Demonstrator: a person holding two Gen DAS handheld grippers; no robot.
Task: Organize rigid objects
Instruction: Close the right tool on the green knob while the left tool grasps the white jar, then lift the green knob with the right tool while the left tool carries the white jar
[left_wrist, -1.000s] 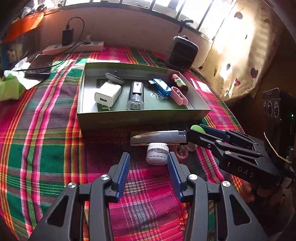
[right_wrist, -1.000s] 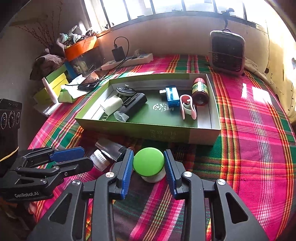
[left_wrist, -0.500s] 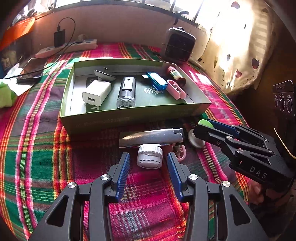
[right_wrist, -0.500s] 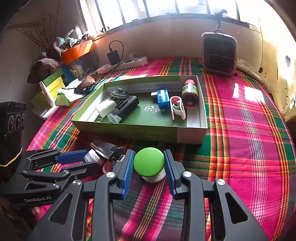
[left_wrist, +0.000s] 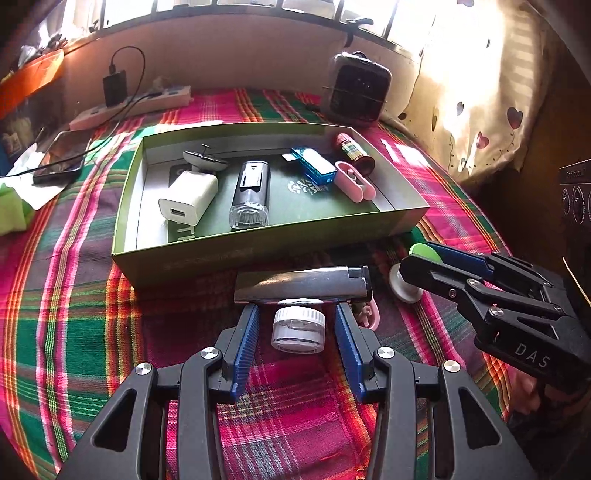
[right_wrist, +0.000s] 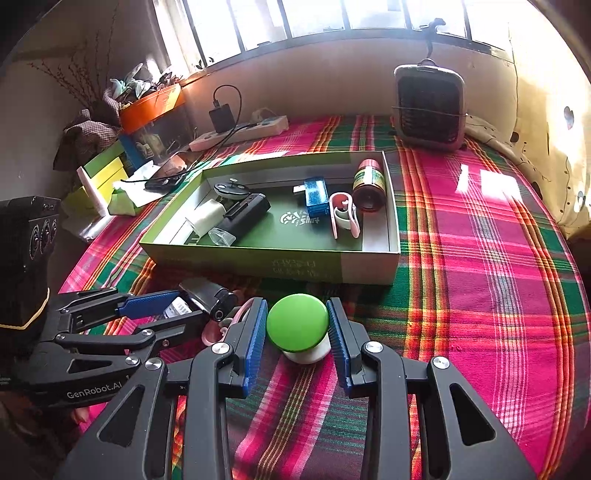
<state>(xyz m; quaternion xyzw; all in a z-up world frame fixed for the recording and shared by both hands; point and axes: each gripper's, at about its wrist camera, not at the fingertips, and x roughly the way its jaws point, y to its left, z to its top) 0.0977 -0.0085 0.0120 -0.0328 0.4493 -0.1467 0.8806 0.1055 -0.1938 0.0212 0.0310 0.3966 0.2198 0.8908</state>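
The left claw (left_wrist: 298, 321) stands open around a small white jar (left_wrist: 299, 330) that sits on the plaid cloth (left_wrist: 74, 332); its blue pads (left_wrist: 246, 343) flank the jar with a gap on each side, touching neither. Just beyond the jar lies a dark lighter (left_wrist: 303, 282), crosswise, and behind that a shallow green box (left_wrist: 258, 247). A pink clip (left_wrist: 369, 314) peeks out beside the left claw's right finger.

The right claw (right_wrist: 297, 325) is closed on a green-capped tub (right_wrist: 298, 326): both pads sit against the sides of the round green cap, and the tub's white base shows below. In the left wrist view the same cap (left_wrist: 421, 253) shows at the tip of the right claw (left_wrist: 417, 258), near the box's front right corner.

Inside the box lie a white charger (left_wrist: 188, 199), a black torch (left_wrist: 251, 195), a blue stick (left_wrist: 314, 168), a pink case (left_wrist: 354, 181) and a red bottle (left_wrist: 352, 151), with a dark round item (left_wrist: 203, 160) in the far left corner.

Beyond the box stand a small fan (right_wrist: 428, 107) and a power strip (right_wrist: 240, 133) with a black plug in it. A phone (left_wrist: 62, 158) lies on the cloth at the left.
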